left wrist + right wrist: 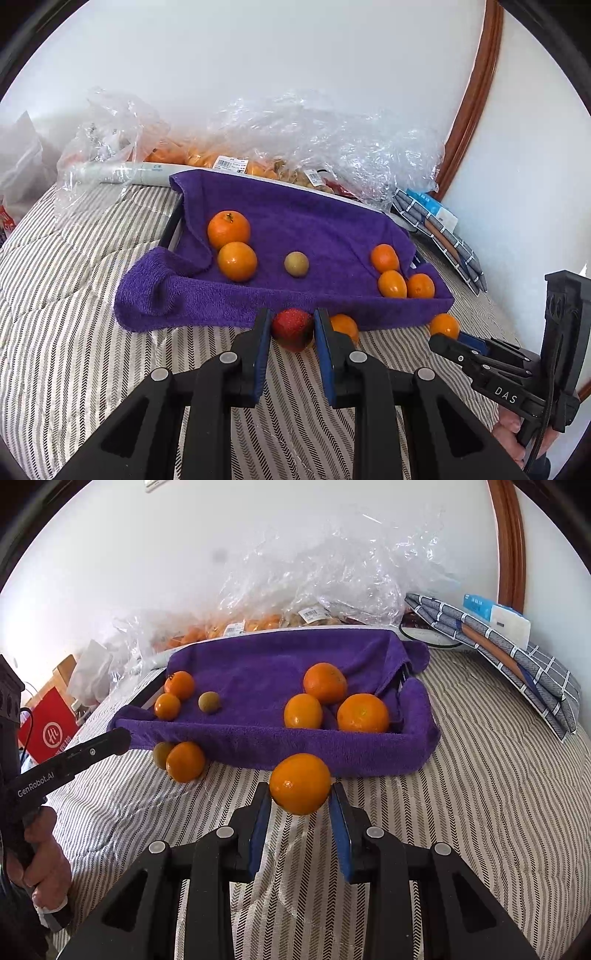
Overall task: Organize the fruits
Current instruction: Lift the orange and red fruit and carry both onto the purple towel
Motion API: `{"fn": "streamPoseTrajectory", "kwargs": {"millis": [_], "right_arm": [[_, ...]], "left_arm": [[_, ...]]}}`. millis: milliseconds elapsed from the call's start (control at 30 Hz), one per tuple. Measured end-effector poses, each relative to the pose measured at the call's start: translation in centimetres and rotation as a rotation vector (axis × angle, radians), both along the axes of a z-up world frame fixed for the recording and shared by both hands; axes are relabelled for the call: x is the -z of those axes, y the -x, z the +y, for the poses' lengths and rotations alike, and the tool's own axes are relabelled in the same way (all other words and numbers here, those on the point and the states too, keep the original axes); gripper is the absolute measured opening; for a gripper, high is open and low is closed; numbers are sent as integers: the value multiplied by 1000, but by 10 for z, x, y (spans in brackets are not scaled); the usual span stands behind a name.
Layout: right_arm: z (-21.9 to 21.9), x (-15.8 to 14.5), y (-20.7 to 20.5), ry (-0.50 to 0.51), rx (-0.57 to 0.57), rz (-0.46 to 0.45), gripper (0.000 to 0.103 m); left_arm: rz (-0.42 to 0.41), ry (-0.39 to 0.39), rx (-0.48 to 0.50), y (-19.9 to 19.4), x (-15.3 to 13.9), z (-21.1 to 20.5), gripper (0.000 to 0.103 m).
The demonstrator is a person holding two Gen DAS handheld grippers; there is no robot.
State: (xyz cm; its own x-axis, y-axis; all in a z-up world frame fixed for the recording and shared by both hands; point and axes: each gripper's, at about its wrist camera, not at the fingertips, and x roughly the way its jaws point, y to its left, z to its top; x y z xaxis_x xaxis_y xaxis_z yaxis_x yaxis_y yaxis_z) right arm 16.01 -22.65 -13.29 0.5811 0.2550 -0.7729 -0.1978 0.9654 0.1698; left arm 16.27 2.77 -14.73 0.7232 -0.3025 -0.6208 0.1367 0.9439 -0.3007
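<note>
A tray lined with a purple towel (303,221) (266,657) lies on the striped bed. It holds several oranges, two at one end (236,260) and three at the other (391,283) (362,713), plus a small tan-green fruit (296,263) (209,702). My left gripper (291,326) is shut on a red strawberry (292,328) just before the towel's front edge. My right gripper (300,794) is shut on an orange (300,783), also seen in the left wrist view (444,325). Another orange (345,325) (185,761) and a small greenish fruit (161,754) lie on the bed by the towel.
Clear plastic bags of fruit (295,147) (314,587) lie behind the tray against the white wall. Folded grey checked cloth (517,657) with a tissue pack (496,618) lies at the right. A red bag (48,727) stands at the left. The bed is striped (74,295).
</note>
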Motion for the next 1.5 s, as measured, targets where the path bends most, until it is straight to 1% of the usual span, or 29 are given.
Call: {"fn": "streamPoseTrajectory", "kwargs": {"millis": [133,233,267,333,400,467,600,667,767,833,933,1033,1067,1100,1167,1200,1300,1367,1500], "right_arm": [[-3,-2,1,-18,7,-5,32],[-6,-4,2,-25,22,-2,32],[-9,-7,2,-40,24,3,32],[-10,-15,1,-58,23,-6,32],[-9,-24,-1,-36,21,-28,32],[-8,-37,-8,-6,14,-61,32],[-8,-52,-28,8,5,-104,32],[-9,-56,-43,10,12,-120,32],[-13,-58,-72,6,22,-125,32],[-16,-55,-91,1,36,-112,32],[-20,-43,-108,4,65,-87,32],[-26,-22,-114,-32,63,-37,32],[-26,-14,-117,-16,66,0,32],[-26,-9,-119,-12,62,19,32],[-25,-1,-124,-27,58,50,32],[-26,3,-126,-29,61,65,32],[-28,9,-125,-40,69,80,32],[-30,10,-123,-51,73,83,32],[-32,12,-123,-54,79,97,32]], "left_arm": [[2,18,-21,-1,-1,7,23],[-8,0,-56,0,-4,12,23],[-11,-11,-75,0,-5,15,23],[-13,5,-99,-1,-9,23,23],[-14,5,-118,-4,-14,29,23],[-21,13,-122,-9,-21,34,23],[-49,-16,-114,-24,-39,33,23],[-59,-24,-113,-36,-45,29,23],[-56,0,-108,-53,-45,24,23],[-47,24,-106,-64,-39,20,23],[-30,56,-98,-74,-25,13,23],[-19,32,-84,-75,-14,9,23],[-12,26,-74,-75,-12,7,23],[0,28,-57,-76,-10,6,23],[8,38,-46,-78,-6,2,23],[13,28,-41,-79,-3,-1,23],[32,-2,-28,-81,5,-9,23],[47,0,-12,-81,9,-12,23],[40,-14,0,-80,10,-16,23]]}}
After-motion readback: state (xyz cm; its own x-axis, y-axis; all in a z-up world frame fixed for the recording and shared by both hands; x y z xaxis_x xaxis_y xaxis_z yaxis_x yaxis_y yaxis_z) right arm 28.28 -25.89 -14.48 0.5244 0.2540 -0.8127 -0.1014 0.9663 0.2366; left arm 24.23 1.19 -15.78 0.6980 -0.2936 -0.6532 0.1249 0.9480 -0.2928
